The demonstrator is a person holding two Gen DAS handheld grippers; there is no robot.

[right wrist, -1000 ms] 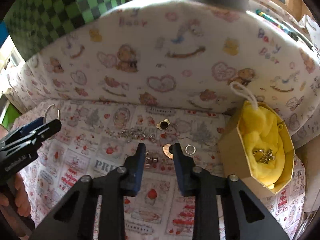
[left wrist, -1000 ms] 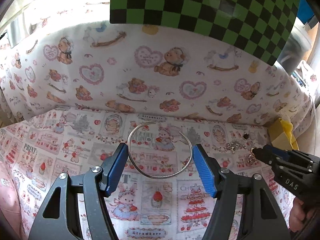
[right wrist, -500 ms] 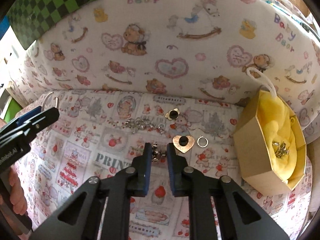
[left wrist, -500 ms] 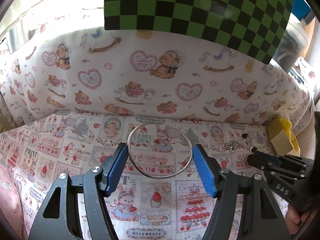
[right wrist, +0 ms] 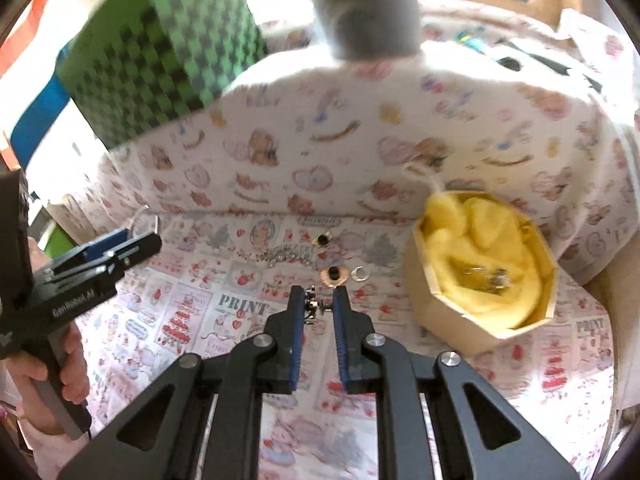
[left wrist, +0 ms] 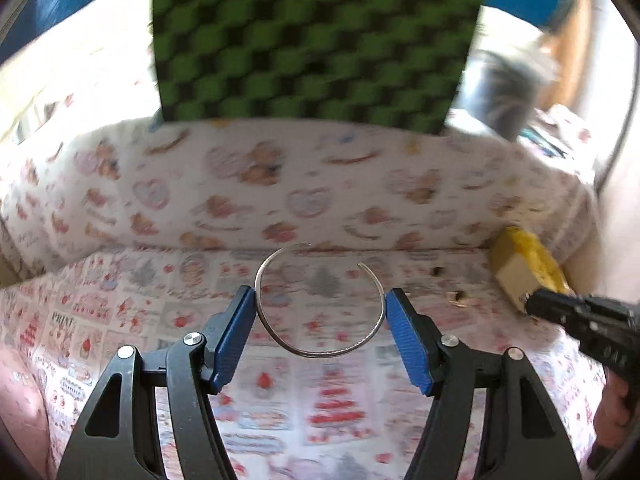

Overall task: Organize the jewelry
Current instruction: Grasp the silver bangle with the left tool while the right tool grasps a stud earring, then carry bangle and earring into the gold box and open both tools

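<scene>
My left gripper (left wrist: pixel 320 294) is shut on a thin silver open bangle (left wrist: pixel 320 354), its blue pads pressing the two sides, above the printed cloth (left wrist: pixel 120 320). My right gripper (right wrist: pixel 320 298) is shut on a small silver charm (right wrist: pixel 313 307), held just over the cloth. To its right stands a tan octagonal box (right wrist: pixel 448 320) lined with yellow fabric (right wrist: pixel 480 240), with a silver piece (right wrist: pixel 484 276) inside. On the cloth ahead lie a silver chain (right wrist: pixel 286 256), a gold flower earring (right wrist: pixel 323 239), a heart-shaped pendant (right wrist: pixel 334 274) and a small ring (right wrist: pixel 360 274).
A padded wall with a bear print (right wrist: pixel 320 160) closes the back of the work area. Behind it stand a green and black checkered box (left wrist: pixel 312 40) and a grey container (right wrist: pixel 364 12). A hand (right wrist: pixel 52 376) holds the left gripper (right wrist: pixel 154 240) at the left edge.
The right jaws closed on the small silver charm and lifted it off the cloth. Both grippers rose, and the left one kept hold of the bangle.
</scene>
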